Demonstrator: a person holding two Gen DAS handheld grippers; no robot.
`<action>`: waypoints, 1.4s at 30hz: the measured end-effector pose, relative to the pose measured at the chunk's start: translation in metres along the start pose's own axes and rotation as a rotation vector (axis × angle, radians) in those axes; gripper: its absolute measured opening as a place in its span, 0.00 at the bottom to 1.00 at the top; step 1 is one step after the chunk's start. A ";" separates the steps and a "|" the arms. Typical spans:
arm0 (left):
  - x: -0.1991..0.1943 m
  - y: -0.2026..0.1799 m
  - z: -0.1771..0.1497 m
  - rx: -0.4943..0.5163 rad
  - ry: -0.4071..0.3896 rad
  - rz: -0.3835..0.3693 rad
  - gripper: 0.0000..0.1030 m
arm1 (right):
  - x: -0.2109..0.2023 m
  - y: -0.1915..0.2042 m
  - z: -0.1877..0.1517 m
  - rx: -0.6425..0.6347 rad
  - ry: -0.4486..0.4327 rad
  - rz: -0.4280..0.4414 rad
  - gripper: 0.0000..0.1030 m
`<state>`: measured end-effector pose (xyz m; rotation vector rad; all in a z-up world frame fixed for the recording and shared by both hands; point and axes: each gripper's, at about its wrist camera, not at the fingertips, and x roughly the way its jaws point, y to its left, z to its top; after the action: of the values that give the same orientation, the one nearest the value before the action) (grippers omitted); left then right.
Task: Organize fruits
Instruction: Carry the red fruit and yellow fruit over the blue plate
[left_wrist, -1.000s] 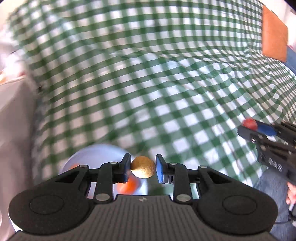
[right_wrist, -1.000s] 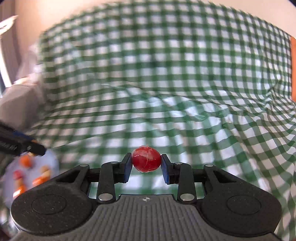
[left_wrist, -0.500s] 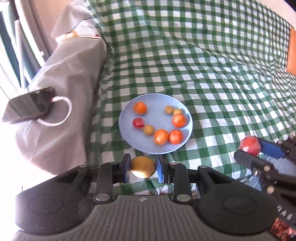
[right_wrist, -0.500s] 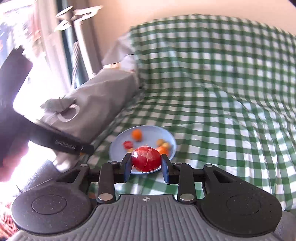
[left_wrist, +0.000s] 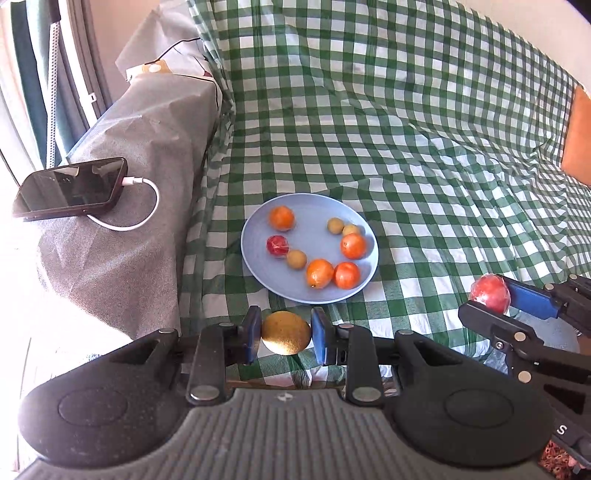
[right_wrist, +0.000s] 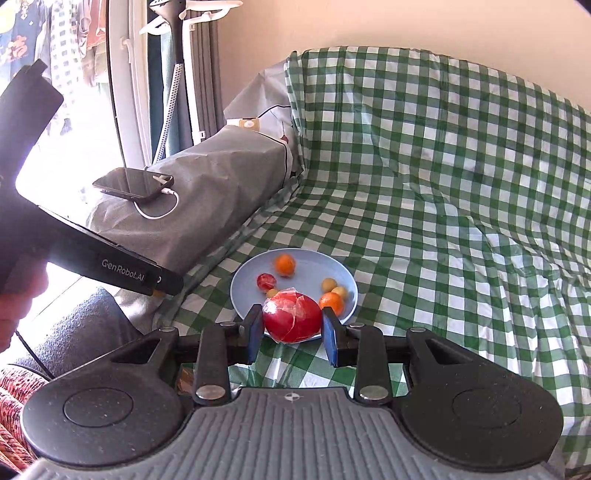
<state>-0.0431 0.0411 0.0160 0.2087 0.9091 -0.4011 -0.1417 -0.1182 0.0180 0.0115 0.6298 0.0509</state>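
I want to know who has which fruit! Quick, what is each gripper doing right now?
Left gripper: closed on a yellow-brown fruit.
Right gripper: closed on a red fruit.

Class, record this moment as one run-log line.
left tongs: shut on brown fruit | right tongs: shut on red fruit | blue plate: holds fruits

A green-and-white checked cloth (left_wrist: 424, 147) carries a pale blue round plate (left_wrist: 317, 291) of orange, tan and red fruits; beside it, grey fabric (left_wrist: 122, 236).
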 end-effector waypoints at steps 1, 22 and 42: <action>0.001 0.001 0.000 -0.002 0.001 -0.001 0.31 | 0.001 0.000 0.000 -0.002 0.002 -0.001 0.34; 0.048 0.005 0.044 -0.038 0.026 0.001 0.31 | 0.054 -0.016 0.011 0.028 0.072 -0.008 0.34; 0.158 0.005 0.097 -0.010 0.117 0.061 0.31 | 0.172 -0.033 0.020 -0.008 0.195 0.006 0.34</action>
<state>0.1157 -0.0274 -0.0519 0.2521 1.0170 -0.3301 0.0104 -0.1420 -0.0683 0.0010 0.8242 0.0602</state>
